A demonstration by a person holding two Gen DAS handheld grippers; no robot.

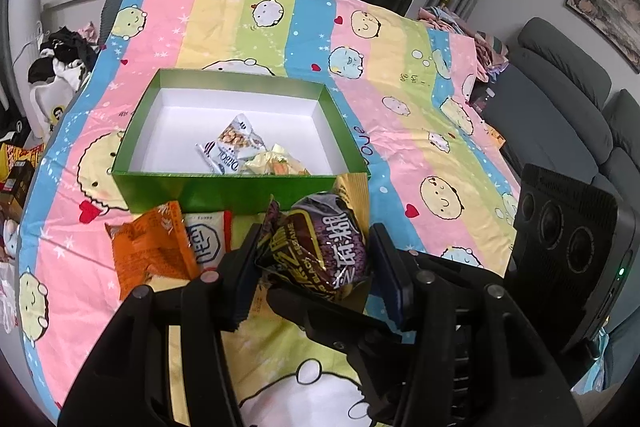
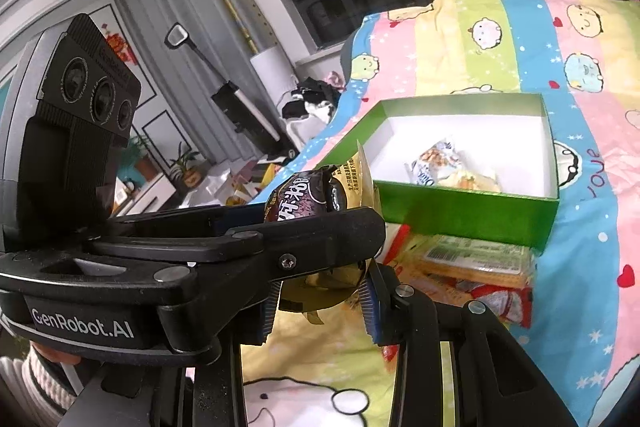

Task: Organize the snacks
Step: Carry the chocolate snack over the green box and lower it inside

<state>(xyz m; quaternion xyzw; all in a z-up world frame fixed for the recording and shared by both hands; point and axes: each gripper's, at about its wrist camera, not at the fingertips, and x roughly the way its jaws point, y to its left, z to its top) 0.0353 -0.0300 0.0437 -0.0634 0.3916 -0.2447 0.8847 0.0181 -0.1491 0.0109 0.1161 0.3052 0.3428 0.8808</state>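
Note:
A green box with a white inside sits on the striped cartoon cloth; it shows in the right wrist view too. Two snack packets lie inside it. My left gripper is shut on a dark black-sesame snack packet, held just in front of the box's near wall. In the right wrist view the left gripper crosses in front, and my right gripper has its jaws around the gold lower end of the same packet. An orange packet and a white packet lie on the cloth.
More flat packets lie on the cloth in front of the box. A grey sofa stands to the right. Clothes and clutter lie beyond the left edge. Dark windows are at the back.

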